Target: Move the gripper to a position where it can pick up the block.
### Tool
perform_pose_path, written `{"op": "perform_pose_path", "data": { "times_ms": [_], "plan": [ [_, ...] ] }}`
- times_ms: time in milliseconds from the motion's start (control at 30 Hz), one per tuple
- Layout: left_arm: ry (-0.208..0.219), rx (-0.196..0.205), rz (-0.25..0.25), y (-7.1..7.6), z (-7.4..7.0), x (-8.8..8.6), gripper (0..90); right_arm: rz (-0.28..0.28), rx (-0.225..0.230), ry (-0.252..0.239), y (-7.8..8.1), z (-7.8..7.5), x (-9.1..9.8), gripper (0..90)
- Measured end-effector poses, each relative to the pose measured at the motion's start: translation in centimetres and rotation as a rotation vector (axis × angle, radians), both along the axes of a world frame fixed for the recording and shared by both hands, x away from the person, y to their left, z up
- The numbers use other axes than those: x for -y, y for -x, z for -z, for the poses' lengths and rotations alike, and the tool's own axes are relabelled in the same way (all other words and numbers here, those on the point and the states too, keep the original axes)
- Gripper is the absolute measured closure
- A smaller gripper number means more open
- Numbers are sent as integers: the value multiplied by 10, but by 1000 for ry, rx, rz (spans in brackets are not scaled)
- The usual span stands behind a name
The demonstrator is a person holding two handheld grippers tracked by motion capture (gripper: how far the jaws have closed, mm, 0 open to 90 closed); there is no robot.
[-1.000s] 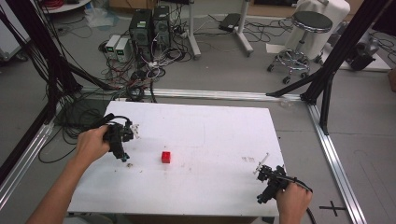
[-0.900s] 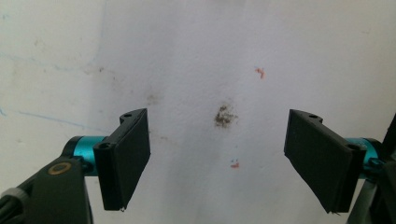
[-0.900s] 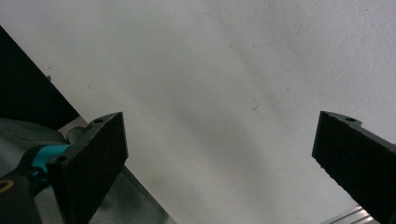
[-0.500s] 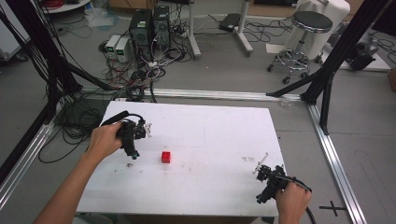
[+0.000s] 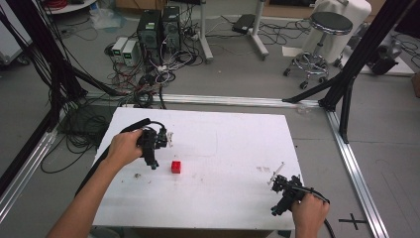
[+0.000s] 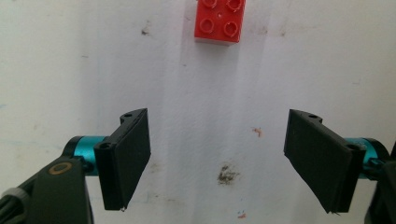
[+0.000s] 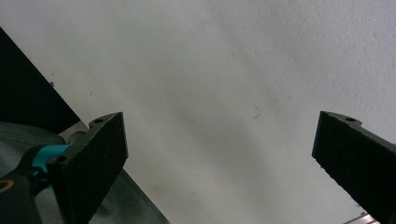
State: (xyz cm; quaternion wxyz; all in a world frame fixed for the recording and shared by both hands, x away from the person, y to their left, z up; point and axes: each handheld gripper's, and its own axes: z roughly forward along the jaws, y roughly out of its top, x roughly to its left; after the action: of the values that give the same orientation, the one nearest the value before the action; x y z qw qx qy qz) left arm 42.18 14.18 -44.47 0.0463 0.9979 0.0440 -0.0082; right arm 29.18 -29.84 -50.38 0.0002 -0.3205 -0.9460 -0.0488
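Hovering wide open and empty just short of the small red studded plastic brick (image 6: 218, 22) lying mid-desk (image 5: 223, 139), the left gripper (image 6: 217, 161) risks knocking it away if lowered off-centre, while the right gripper (image 7: 224, 163) idles, also open and empty, at the desk's near-right corner.

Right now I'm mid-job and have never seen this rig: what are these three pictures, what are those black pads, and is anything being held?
There is no robot arm. A person holds a hand-held two-jaw gripper in each hand at a white table.

The high view looks down from above the person's side. The left gripper is close to a red toy brick; the right gripper is near the table's front right corner.

The other two pictures come from cameras riding on the grippers. The black pads rising from the bottom are each gripper's own jaws.

In the left gripper view the jaws stand wide apart, with the studded brick ahead of them. In the right gripper view the jaws are also apart over bare tabletop. Nothing is held.
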Motion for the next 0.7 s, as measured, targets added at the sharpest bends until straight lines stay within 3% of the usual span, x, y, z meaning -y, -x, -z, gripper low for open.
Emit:
{"op": "perform_pose_path", "data": {
  "times_ms": [267,700],
  "plan": [
    [-5,-22,8,-3,12,13,234,-8,0,-2,0,1,-2,25],
    [-40,-38,85,-5,28,46,233,-15,-5,-1,-1,4,-4,26]
  ]
}}
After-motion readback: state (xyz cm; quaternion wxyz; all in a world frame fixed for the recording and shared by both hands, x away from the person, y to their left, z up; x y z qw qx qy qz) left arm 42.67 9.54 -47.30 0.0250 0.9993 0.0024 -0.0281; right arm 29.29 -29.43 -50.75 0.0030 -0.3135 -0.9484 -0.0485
